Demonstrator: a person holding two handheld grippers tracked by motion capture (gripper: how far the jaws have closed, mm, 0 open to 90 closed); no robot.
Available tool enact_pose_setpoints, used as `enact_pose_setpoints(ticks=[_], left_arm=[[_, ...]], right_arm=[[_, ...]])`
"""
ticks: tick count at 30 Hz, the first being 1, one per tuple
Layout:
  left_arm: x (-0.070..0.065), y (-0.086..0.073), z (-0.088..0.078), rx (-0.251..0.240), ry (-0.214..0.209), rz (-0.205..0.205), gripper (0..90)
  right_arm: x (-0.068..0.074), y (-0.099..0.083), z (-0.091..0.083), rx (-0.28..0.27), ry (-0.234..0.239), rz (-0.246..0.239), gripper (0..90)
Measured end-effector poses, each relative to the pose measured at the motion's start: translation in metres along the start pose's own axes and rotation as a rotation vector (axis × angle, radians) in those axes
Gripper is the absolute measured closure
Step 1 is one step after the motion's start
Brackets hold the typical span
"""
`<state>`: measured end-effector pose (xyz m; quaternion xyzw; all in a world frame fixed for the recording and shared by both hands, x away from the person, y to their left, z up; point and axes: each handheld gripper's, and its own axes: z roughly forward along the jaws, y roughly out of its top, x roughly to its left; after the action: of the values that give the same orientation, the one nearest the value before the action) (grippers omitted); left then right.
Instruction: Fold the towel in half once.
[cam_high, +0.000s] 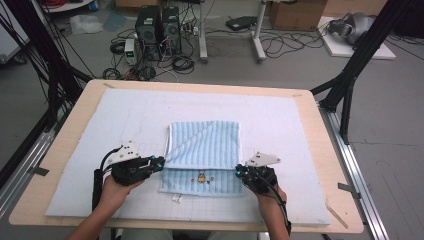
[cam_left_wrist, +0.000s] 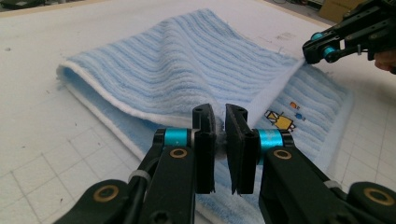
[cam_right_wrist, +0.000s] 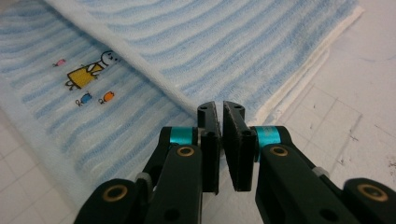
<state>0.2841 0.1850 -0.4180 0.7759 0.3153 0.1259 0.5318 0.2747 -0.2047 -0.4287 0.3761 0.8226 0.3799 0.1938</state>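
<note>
A light blue striped towel (cam_high: 202, 142) lies folded on the white mat, its upper layer ending in a white hem above a small yellow cartoon print (cam_high: 201, 177). My left gripper (cam_high: 161, 162) is at the hem's left end. In the left gripper view it (cam_left_wrist: 219, 114) is shut on the towel (cam_left_wrist: 187, 60), with fuzzy hem pinched between the pads and the layer slightly raised. My right gripper (cam_high: 238, 171) is at the hem's right end. In the right gripper view its jaws (cam_right_wrist: 221, 108) stand nearly together where the corner of the towel (cam_right_wrist: 233, 46) runs into them.
The white gridded mat (cam_high: 100, 130) covers most of the wooden table (cam_high: 65, 135). A small white tag (cam_high: 176, 198) lies on the mat just in front of the towel. Beyond the table are computer towers (cam_high: 157, 25), floor cables and black frame legs (cam_high: 350, 75).
</note>
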Motion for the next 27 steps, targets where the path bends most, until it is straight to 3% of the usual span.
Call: enact_pose_setpoints(ticks=[3, 5, 7, 8, 9, 11, 12, 14, 16, 18, 20, 21, 23, 24, 25, 27], left_arm=[[-0.002, 0.001, 0.0, -0.01, -0.001, 0.008, 81.7], [-0.001, 0.001, 0.0, -0.021, 0.0, 0.002, 81.7], [0.0, 0.001, -0.001, -0.021, 0.003, -0.001, 81.7], [0.0, 0.001, 0.0, -0.019, 0.002, 0.001, 81.7], [0.0, 0.001, 0.0, -0.019, 0.002, 0.0, 81.8], [0.0, 0.001, 0.0, -0.019, 0.003, -0.001, 81.8], [0.0, 0.001, 0.0, -0.021, 0.001, -0.001, 81.8], [0.0, 0.002, 0.001, -0.027, -0.001, -0.006, 81.8], [0.001, 0.002, 0.0, -0.031, -0.003, -0.011, 81.8], [0.001, 0.002, 0.0, -0.036, -0.001, -0.015, 81.9], [0.001, 0.002, -0.001, -0.036, 0.002, -0.014, 81.9], [0.001, 0.002, -0.001, -0.034, 0.001, -0.015, 81.9], [0.001, 0.002, -0.001, -0.033, 0.001, -0.014, 81.9], [0.001, 0.002, -0.001, -0.035, 0.001, -0.013, 81.9], [0.001, 0.002, -0.001, -0.035, 0.0, -0.01, 81.9], [0.001, 0.002, -0.001, -0.039, -0.001, -0.011, 81.9]], right_arm=[[-0.002, -0.001, 0.002, -0.005, -0.014, 0.015, 78.8], [-0.001, 0.0, 0.0, -0.018, -0.014, 0.006, 89.5], [0.002, 0.001, -0.001, -0.024, -0.024, -0.019, 89.4], [0.001, 0.001, -0.001, -0.025, -0.012, -0.015, 82.0], [0.001, 0.001, 0.0, -0.024, 0.004, -0.01, 69.1], [0.003, 0.001, 0.004, -0.025, 0.098, -0.013, 63.2], [0.005, 0.001, 0.006, -0.022, 0.116, -0.034, 60.8], [0.012, 0.002, 0.014, 0.002, 0.118, -0.067, 52.5], [0.019, 0.004, 0.023, 0.019, 0.085, -0.105, 46.3], [0.023, 0.005, 0.031, 0.043, 0.062, -0.144, 48.3], [0.024, 0.007, 0.032, 0.038, 0.045, -0.157, 61.9], [0.024, 0.008, 0.032, 0.041, 0.015, -0.165, 67.5], [0.022, 0.007, 0.03, 0.043, -0.002, -0.139, 72.9], [0.02, 0.007, 0.029, 0.039, -0.02, -0.142, 72.5], [0.018, 0.007, 0.027, 0.027, -0.019, -0.114, 69.8], [0.014, 0.007, 0.024, 0.011, -0.031, -0.1, 73.0]])
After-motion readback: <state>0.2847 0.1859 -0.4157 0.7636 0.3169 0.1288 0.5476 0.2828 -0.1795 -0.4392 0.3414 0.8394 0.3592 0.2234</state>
